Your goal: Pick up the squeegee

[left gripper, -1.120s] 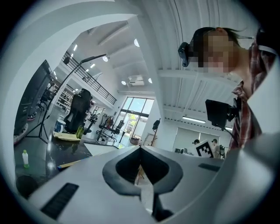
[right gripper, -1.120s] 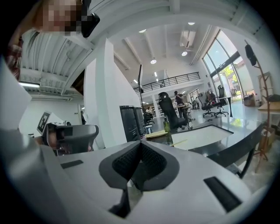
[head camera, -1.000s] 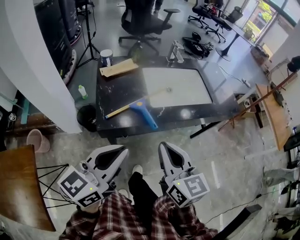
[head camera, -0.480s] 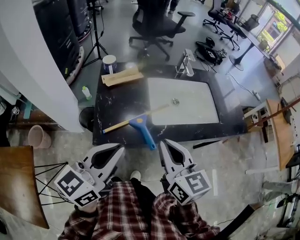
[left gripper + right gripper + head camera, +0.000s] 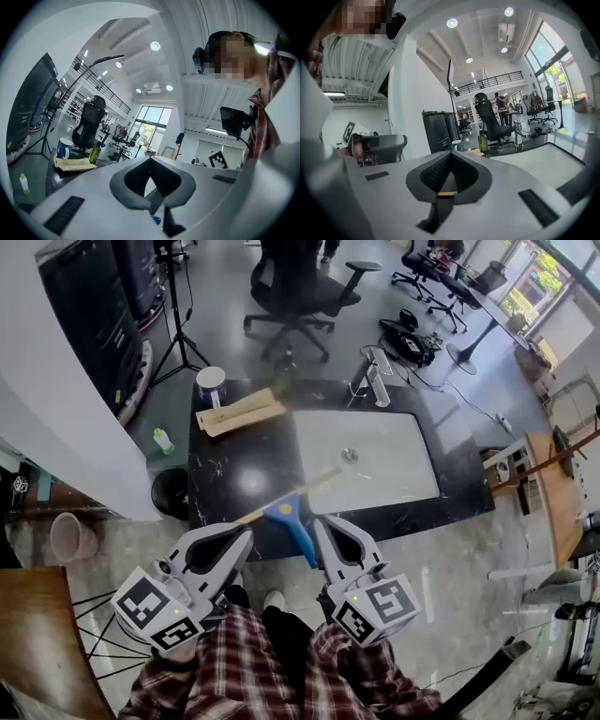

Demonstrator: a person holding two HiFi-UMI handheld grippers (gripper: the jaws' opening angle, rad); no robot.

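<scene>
- Both tongs are closed and empty. The left gripper (image 5: 244, 538) has its tips together with nothing between the pads, and the right gripper (image 5: 319, 523) is the same.
- Both sit low in the head view, on arms in plaid sleeves (image 5: 234, 662), with tips aimed at the counter (image 5: 225, 460).
- The squeegee (image 5: 284, 512) lies flat on the black counter, close to the front edge, just off the near-left corner of the sink (image 5: 384, 474).
- Its blade (image 5: 300, 488) is a pale strip running diagonally, with the far end reaching the sink rim.
- Its blue handle (image 5: 298, 535) points back toward the person and looks to overhang the front edge.
- In the head view the handle falls between the two gripper tips, closer to the right one. Neither gripper holds it.
- The right gripper view shows a sliver of pale strip with a blue end through the gap under the tips. It lies out ahead, not between the pads.
- The sink is white, with a drain (image 5: 350, 455) mid-basin and a faucet (image 5: 376, 381) at the far rim.
- At the far-left end of the counter are flat cardboard (image 5: 239, 412), a cup (image 5: 213, 381) and a green bottle (image 5: 95, 153).
- On the floor, a dark bin (image 5: 171, 491) stands left of the counter, with a pink bucket (image 5: 70, 535) further left.
- A chair (image 5: 291, 287) stands beyond the counter.
</scene>
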